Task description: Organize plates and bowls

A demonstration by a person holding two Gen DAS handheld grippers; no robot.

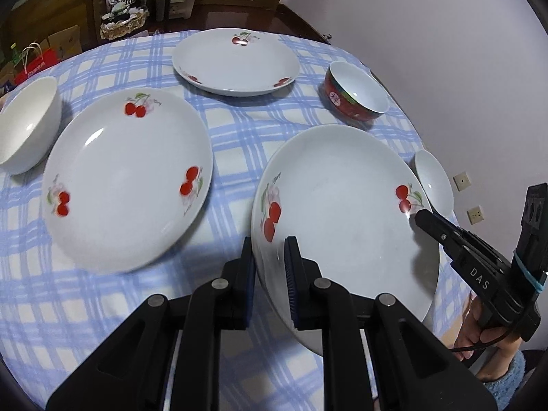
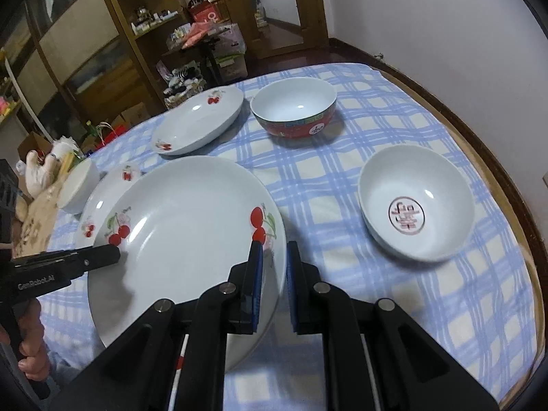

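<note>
A white cherry-print plate (image 1: 342, 212) (image 2: 185, 239) is held between both grippers, tilted and raised off the blue-checked cloth. My left gripper (image 1: 270, 250) is shut on its left rim; it also shows in the right wrist view as the left gripper (image 2: 109, 253). My right gripper (image 2: 274, 250) is shut on the opposite rim, and its fingertips (image 1: 424, 217) show in the left wrist view. A second cherry plate (image 1: 126, 178) (image 2: 102, 198) lies to the left, and a third plate (image 1: 236, 61) (image 2: 198, 123) lies farther back.
A red bowl (image 1: 356, 92) (image 2: 294, 109) stands at the back right. A white bowl with a red seal inside (image 2: 416, 202) (image 1: 433, 181) sits right of the held plate. A plain white bowl (image 1: 29, 123) (image 2: 77, 185) sits far left. A wall runs close along the round table's right edge (image 2: 507, 185).
</note>
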